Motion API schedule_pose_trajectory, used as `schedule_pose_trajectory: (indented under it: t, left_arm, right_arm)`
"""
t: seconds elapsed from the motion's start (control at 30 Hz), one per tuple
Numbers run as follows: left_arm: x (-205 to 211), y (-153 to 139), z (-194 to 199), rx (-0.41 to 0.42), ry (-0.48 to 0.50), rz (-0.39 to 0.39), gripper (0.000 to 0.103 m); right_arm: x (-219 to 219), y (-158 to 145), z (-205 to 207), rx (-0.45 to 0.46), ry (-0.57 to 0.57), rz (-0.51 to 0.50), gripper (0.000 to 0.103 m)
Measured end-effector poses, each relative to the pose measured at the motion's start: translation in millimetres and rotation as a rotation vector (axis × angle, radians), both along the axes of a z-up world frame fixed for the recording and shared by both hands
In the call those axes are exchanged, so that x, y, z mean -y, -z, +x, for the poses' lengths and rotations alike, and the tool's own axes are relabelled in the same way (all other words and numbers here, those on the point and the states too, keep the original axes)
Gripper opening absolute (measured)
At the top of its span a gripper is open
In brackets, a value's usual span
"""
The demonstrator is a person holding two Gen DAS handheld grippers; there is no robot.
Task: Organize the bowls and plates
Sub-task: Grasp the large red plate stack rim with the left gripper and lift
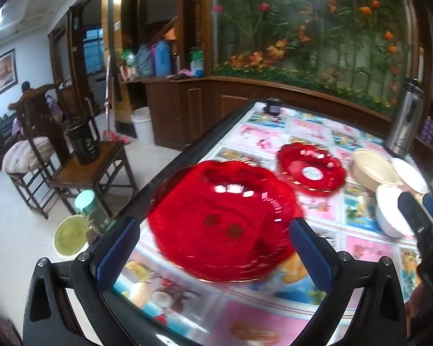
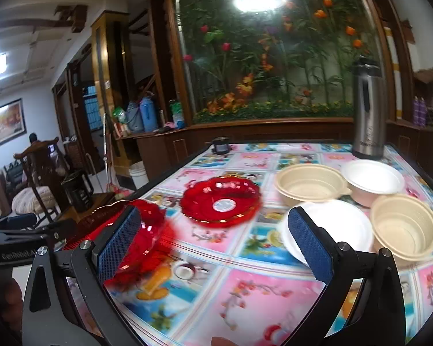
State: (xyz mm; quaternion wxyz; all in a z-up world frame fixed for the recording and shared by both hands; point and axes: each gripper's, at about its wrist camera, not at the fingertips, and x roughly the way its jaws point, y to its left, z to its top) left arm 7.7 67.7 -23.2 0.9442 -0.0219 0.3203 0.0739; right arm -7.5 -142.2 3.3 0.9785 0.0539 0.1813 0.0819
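Note:
A large red scalloped plate (image 1: 225, 222) lies on the table just ahead of my open left gripper (image 1: 213, 252), between its spread fingers but not gripped. It also shows in the right wrist view (image 2: 147, 239), blurred. A smaller red plate (image 1: 310, 168) (image 2: 220, 201) with a white centre lies further back. Two beige bowls (image 2: 311, 186) (image 2: 404, 227) and two white bowls (image 2: 372, 181) (image 2: 329, 230) stand at the right. My right gripper (image 2: 215, 248) is open and empty over the table, its right finger in front of the near white bowl.
A steel thermos (image 2: 368, 112) stands at the table's far right corner, a small dark object (image 2: 220, 144) at the far edge. The table's left edge (image 1: 158, 178) drops to the floor, with a wooden stool (image 1: 92, 173) and chairs beyond.

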Motion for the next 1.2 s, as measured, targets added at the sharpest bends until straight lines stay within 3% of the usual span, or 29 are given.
schedule_pose_trajectory:
  t: [0.23,0.63,1.2]
  left_arm:
    - [-31.4,10.7,7.0,-0.022,-0.073,-0.009,0.103]
    - [-62.2,24.9,24.3,-0.057,-0.1,-0.053,0.103]
    - [-69.3,29.6,37.7,-0.071,-0.126,-0.068,0.103]
  right_arm:
    - [-33.4,4.3,26.6,-0.047,-0.069,0.007,0.103]
    - [-65.6,20.7,66.0,-0.158,-0.131,0.023,0.103]
    - [-66.6,38.4,84.2,-0.269,-0.137,0.029,0.1]
